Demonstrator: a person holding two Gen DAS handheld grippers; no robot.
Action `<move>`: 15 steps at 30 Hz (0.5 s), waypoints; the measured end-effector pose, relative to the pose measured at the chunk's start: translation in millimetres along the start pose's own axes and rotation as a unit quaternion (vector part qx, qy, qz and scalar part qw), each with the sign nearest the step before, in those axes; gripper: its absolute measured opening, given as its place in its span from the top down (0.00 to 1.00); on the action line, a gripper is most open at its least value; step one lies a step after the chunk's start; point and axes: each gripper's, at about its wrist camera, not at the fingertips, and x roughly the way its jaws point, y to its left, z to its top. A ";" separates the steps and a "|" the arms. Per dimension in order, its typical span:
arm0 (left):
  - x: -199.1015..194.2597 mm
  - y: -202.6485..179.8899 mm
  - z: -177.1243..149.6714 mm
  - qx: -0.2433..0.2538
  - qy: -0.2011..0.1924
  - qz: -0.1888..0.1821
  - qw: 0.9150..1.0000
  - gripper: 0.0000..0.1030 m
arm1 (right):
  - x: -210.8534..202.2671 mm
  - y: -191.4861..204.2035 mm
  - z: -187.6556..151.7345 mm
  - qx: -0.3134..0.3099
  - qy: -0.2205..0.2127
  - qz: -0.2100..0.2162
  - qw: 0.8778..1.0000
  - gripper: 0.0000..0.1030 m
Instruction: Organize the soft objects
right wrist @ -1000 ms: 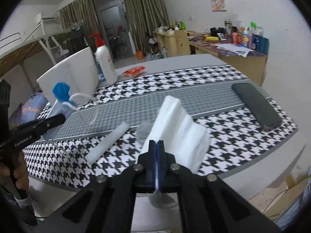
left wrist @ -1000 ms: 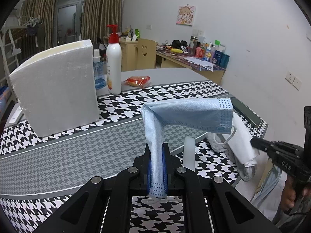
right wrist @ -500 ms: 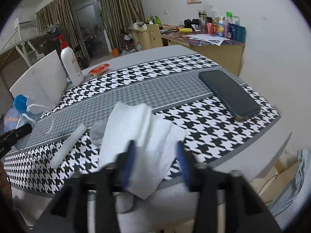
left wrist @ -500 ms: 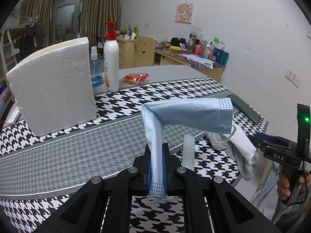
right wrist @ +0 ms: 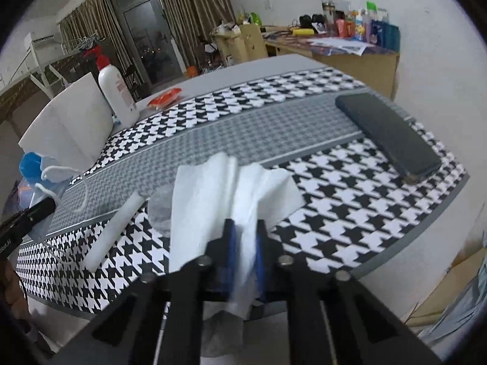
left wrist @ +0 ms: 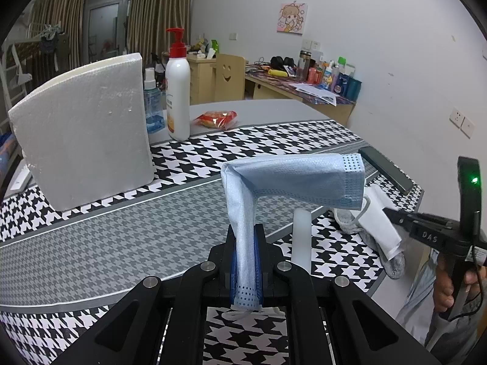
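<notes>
The left gripper (left wrist: 246,254) is pinching the blue mask (left wrist: 292,179) tight – the right gripper (right wrist: 243,245), at 4 o'clock, is closing on the white tissue (right wrist: 219,188).

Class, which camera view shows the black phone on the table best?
The right wrist view: the phone lies fully visible, flat on the houndstooth cloth. In the left wrist view only a thin edge-on strip shows, far right.

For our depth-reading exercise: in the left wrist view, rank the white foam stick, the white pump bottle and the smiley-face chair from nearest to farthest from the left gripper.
1. White foam stick, just right of the left gripper.
2. White pump bottle, across the table, left of centre.
3. Smiley-face chair, beyond the table.
</notes>
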 end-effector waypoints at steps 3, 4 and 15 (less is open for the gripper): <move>-2.2 1.2 -0.4 -0.002 -0.002 0.000 1.000 0.91 | -10.0 5.9 3.6 -0.013 -0.020 -0.002 1.000 0.93; -3.2 1.4 -0.7 -0.002 -0.003 0.001 1.000 0.91 | -11.1 7.5 4.7 -0.015 -0.021 0.001 1.000 0.93; -16.3 5.6 -4.2 -0.010 -0.010 0.008 1.000 0.91 | 0.6 36.6 1.0 -0.062 0.008 0.023 0.998 0.87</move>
